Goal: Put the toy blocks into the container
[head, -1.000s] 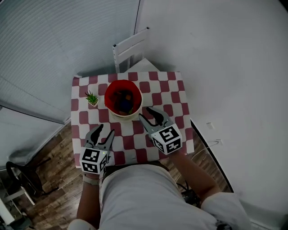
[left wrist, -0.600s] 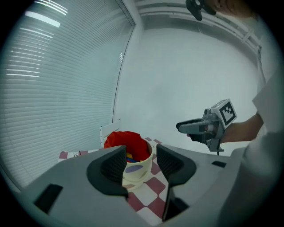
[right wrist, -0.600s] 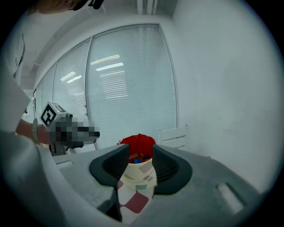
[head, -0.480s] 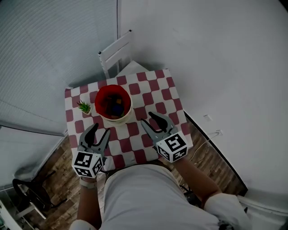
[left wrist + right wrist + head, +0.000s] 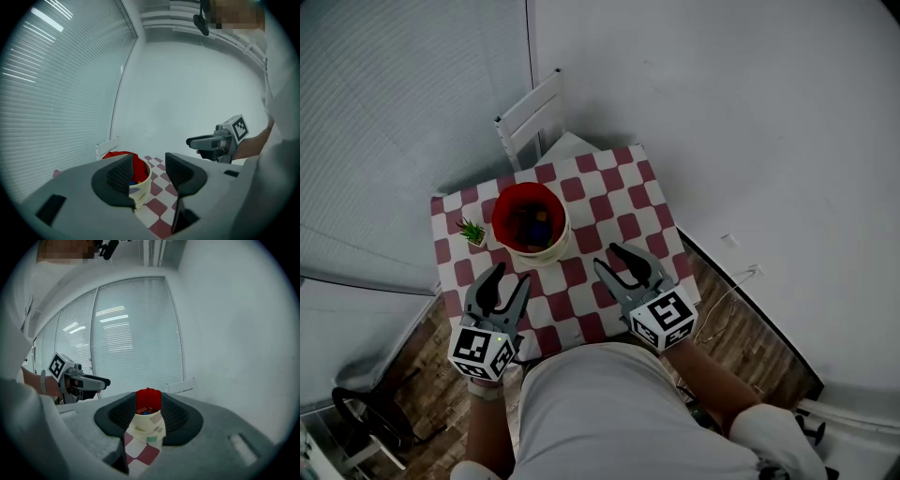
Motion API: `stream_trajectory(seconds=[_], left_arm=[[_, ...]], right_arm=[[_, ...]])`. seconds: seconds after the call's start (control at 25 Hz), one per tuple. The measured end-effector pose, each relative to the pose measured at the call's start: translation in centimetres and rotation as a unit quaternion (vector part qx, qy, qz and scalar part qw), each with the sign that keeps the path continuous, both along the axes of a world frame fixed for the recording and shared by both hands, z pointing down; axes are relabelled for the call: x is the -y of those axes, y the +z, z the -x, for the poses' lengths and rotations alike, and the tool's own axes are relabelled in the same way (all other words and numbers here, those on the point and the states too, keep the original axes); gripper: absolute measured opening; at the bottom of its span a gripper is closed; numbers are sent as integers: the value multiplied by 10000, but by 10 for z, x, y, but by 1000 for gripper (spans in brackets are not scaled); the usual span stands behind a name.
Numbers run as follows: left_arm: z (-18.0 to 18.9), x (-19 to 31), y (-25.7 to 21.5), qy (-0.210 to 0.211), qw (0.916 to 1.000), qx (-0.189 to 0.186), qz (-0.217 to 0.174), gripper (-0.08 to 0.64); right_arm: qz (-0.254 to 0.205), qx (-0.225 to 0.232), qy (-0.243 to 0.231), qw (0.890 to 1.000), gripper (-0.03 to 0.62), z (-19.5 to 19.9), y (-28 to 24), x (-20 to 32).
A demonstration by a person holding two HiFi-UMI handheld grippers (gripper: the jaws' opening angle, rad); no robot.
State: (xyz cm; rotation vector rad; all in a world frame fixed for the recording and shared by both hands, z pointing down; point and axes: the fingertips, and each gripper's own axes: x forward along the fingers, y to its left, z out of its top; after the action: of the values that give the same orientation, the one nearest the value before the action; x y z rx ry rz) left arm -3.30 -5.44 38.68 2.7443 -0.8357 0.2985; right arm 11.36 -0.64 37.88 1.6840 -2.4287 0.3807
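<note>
Colourful toy blocks [image 5: 536, 225] sitting in the red-lined cream bucket [image 5: 534, 251], far-left part of the red-and-white checkered table [image 5: 623, 202]. The left gripper [image 5: 511, 277] and right gripper [image 5: 607, 255] hover over the near edge, jaws spread wide.

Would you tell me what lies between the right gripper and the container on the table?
Only bare checkered tablecloth lies between the right gripper and the container, as the head view shows.

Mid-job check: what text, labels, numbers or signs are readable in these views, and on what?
No readable words or numbers in any view.
Cubes on the left tongs and right tongs: square black-and-white markers, patterns only.
Wall of the container: coloured patches, no lettering.
</note>
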Motion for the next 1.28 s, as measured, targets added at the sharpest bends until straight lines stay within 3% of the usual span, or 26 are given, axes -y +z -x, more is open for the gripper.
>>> stream_trajectory(seconds=[1.28], left_arm=[[4,-15,-1,165,9998,-118,-22,195]], right_arm=[[73,-100,-274,9995,147,29,4,-7]])
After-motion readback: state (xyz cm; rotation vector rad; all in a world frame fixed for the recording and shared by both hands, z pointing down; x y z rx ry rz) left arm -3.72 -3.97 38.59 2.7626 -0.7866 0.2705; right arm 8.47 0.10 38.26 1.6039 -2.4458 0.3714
